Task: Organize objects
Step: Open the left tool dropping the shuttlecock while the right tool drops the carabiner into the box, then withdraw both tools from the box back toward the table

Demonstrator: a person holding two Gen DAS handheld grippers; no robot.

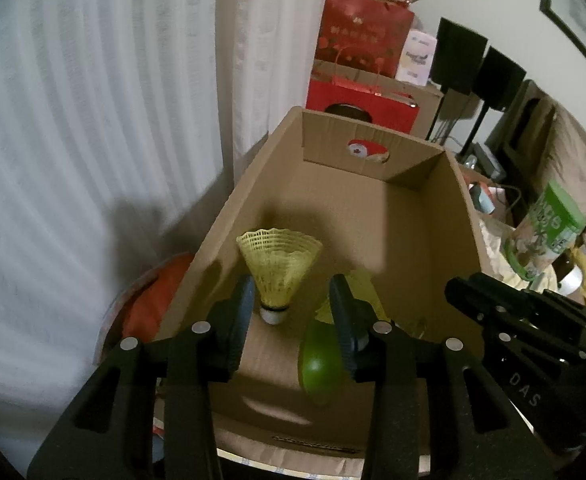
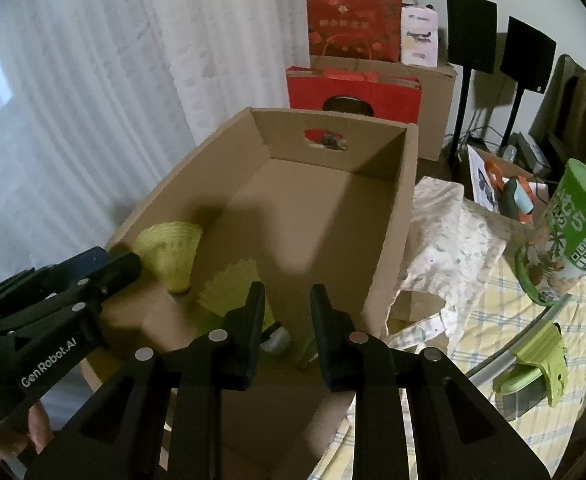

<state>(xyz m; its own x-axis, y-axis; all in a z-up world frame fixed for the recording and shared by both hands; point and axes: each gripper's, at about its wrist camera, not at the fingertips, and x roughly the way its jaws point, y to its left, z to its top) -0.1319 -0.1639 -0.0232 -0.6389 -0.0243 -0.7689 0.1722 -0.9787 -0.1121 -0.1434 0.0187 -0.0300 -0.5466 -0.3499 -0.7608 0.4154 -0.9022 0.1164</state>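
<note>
An open cardboard box (image 1: 413, 240) holds two yellow shuttlecocks. One shuttlecock (image 1: 279, 268) stands cork-down by the box's left wall, between the fingers of my left gripper (image 1: 292, 280). The left gripper is open: a gap shows beside the right finger. The second shuttlecock (image 2: 233, 284) lies on the box floor beside a glossy green rounded object (image 1: 321, 360). My right gripper (image 2: 288, 287) hovers above that shuttlecock. Its fingers stand a narrow gap apart with nothing gripped. In the left wrist view the right gripper (image 1: 453, 286) is over the box's right side.
A green-lidded canister (image 2: 569, 232) and a green-clipped lid (image 2: 533, 360) sit on a yellow checked cloth (image 2: 493, 320) right of the box. Red gift bags (image 2: 353, 20) and black speakers (image 2: 473, 32) stand behind. A white curtain (image 1: 93, 120) hangs on the left. An orange item (image 1: 153, 304) lies by the box.
</note>
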